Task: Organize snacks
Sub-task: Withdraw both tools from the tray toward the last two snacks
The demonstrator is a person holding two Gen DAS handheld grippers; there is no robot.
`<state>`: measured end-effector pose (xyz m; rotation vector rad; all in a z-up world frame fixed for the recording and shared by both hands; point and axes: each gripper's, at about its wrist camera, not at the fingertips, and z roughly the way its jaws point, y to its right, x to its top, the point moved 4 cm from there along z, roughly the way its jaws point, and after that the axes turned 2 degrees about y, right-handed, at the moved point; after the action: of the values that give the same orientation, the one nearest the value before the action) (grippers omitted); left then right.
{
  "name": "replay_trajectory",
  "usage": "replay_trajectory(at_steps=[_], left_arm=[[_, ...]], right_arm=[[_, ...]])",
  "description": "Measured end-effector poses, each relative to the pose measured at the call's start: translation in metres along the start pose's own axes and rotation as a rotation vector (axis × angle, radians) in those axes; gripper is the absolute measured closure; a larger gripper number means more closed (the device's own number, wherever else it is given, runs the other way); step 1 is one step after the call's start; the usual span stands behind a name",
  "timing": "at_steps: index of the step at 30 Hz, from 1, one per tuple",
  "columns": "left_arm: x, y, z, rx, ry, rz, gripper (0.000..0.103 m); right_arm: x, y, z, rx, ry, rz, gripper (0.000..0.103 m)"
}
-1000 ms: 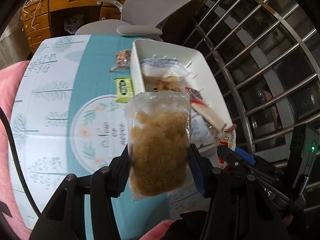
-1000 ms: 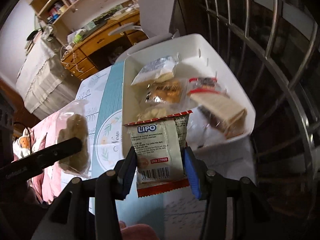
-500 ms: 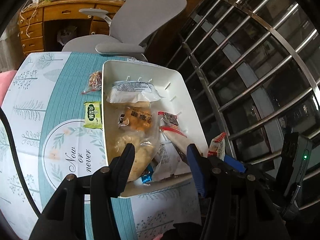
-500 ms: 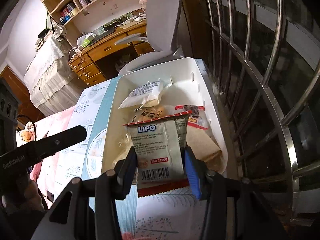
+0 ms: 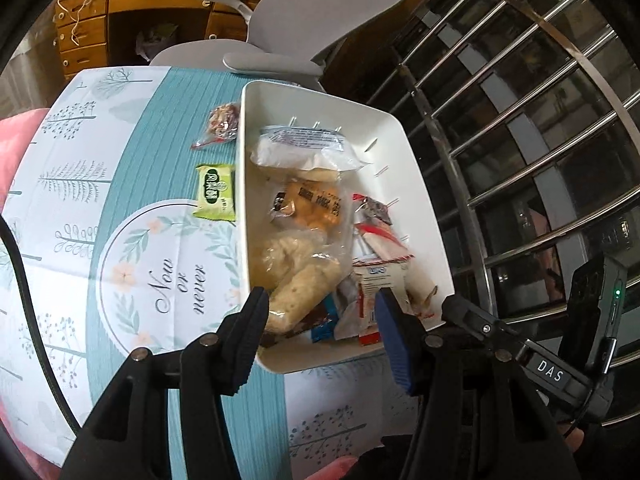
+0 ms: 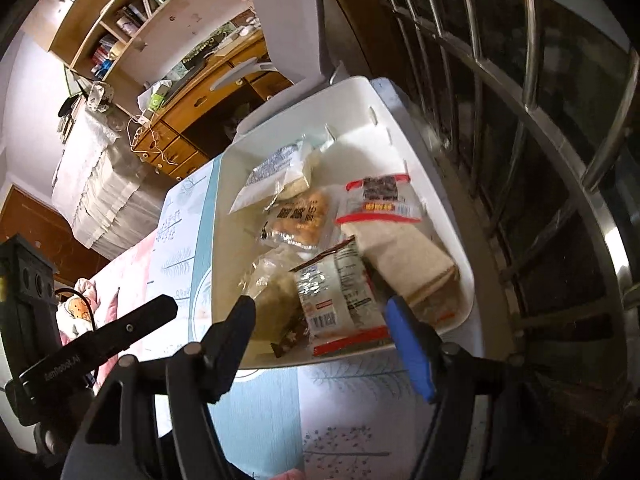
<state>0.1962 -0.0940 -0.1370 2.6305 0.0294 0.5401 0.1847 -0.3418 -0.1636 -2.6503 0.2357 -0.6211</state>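
Observation:
A white tray [image 5: 320, 96] on the teal patterned tablecloth holds several wrapped snacks. A clear bag of puffed rice cake [image 5: 296, 276] lies at its near end, beside a white and red Lipo packet [image 5: 380, 280]. My left gripper [image 5: 320, 300] hovers over that end with its jaws opening, touching nothing. In the right wrist view the Lipo packet [image 6: 340, 296] lies loose in the tray [image 6: 360, 120] next to the puffed bag [image 6: 276, 296]. My right gripper [image 6: 319, 306] is above it, jaws opening, with the pads off the packet.
A green packet [image 5: 215, 192] and a red-edged nut packet [image 5: 222, 124] lie on the cloth left of the tray. Steel window bars [image 5: 500, 128] run close along the tray's right side. A grey office chair [image 5: 312, 20] and a wooden desk [image 5: 132, 12] stand beyond the table.
The left gripper dropped the puffed bag into the tray. The right gripper let go of the Lipo packet, which now lies in the tray. Both hands moved over the tray's near end.

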Motion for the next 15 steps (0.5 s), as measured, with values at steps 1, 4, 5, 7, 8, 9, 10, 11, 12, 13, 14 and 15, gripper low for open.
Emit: replay_trajectory(at_steps=[1, 4, 5, 7, 8, 9, 10, 11, 12, 13, 14, 15], left_arm=[[-0.001, -0.002, -0.001, 0.002, 0.000, 0.001, 0.045], [-0.004, -0.011, -0.004, 0.008, -0.006, 0.003, 0.043], [-0.005, -0.013, -0.004, 0.009, -0.010, 0.001, 0.043], [-0.007, -0.021, -0.006, 0.015, -0.023, -0.007, 0.038], [-0.008, -0.026, -0.007, 0.021, -0.030, -0.007, 0.033], [-0.009, -0.032, -0.008, 0.031, -0.038, -0.005, 0.032], [-0.010, -0.037, -0.010, 0.038, -0.044, -0.003, 0.031], [-0.011, -0.043, -0.012, 0.044, -0.050, 0.001, 0.030], [-0.013, -0.050, -0.016, 0.050, -0.056, 0.005, 0.030], [-0.014, -0.057, -0.019, 0.056, -0.061, 0.008, 0.029], [-0.015, -0.067, -0.024, 0.065, -0.069, 0.014, 0.029], [-0.015, -0.074, -0.028, 0.072, -0.075, 0.018, 0.029]], right_arm=[[-0.002, -0.001, 0.002, 0.001, -0.006, 0.007, 0.035], [-0.009, -0.002, 0.007, 0.009, -0.029, 0.036, 0.035], [-0.012, -0.003, 0.010, 0.013, -0.041, 0.057, 0.035], [-0.018, -0.004, 0.014, 0.019, -0.060, 0.089, 0.035], [-0.021, -0.005, 0.016, 0.019, -0.065, 0.105, 0.035], [-0.024, -0.007, 0.017, 0.018, -0.068, 0.121, 0.035], [-0.027, -0.007, 0.018, 0.017, -0.071, 0.136, 0.035], [-0.029, -0.009, 0.020, 0.013, -0.073, 0.153, 0.035], [-0.033, -0.011, 0.022, 0.009, -0.076, 0.176, 0.035], [-0.035, -0.013, 0.023, 0.003, -0.077, 0.191, 0.035], [-0.038, -0.017, 0.025, -0.010, -0.076, 0.212, 0.035], [-0.040, -0.019, 0.027, -0.019, -0.076, 0.228, 0.035]])
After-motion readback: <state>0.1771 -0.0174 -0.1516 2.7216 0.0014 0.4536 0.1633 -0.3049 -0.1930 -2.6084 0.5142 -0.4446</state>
